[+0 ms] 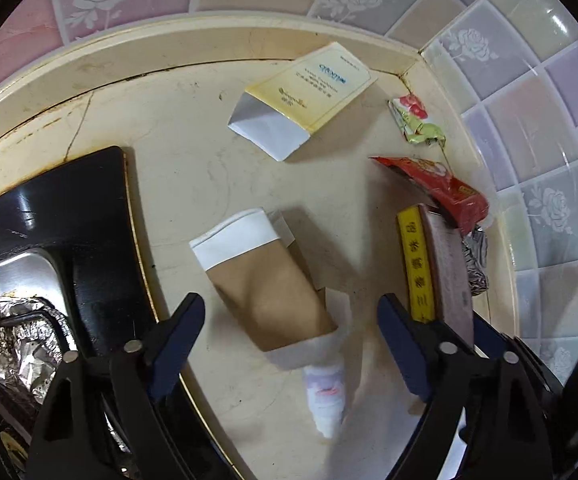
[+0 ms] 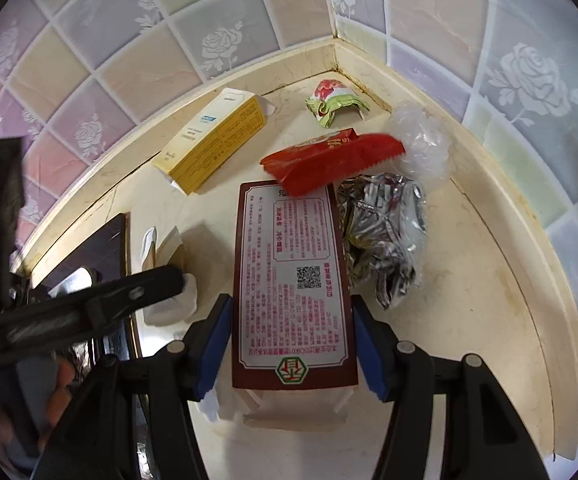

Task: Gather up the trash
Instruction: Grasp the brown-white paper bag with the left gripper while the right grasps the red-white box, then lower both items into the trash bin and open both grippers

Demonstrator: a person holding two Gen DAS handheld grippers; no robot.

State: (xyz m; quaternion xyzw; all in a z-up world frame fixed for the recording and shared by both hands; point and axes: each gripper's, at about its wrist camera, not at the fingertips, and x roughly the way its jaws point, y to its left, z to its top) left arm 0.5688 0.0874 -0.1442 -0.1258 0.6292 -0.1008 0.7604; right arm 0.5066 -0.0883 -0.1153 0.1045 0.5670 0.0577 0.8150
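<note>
The maroon box (image 2: 293, 280) lies flat on the counter (image 2: 469, 320) between my right gripper (image 2: 292, 350) pads, which look pressed on its long edges. My left gripper (image 1: 289, 344) hangs apart over the brown box (image 1: 265, 280), not touching it. The thin card could buckle under too hard a squeeze, I think. The red wrapper (image 2: 329, 160) overlaps the far end and may drag along. Crumpled foil (image 2: 381, 232) sits just beside.

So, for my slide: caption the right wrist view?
Right gripper straddling a maroon box among countertop trash.
</note>
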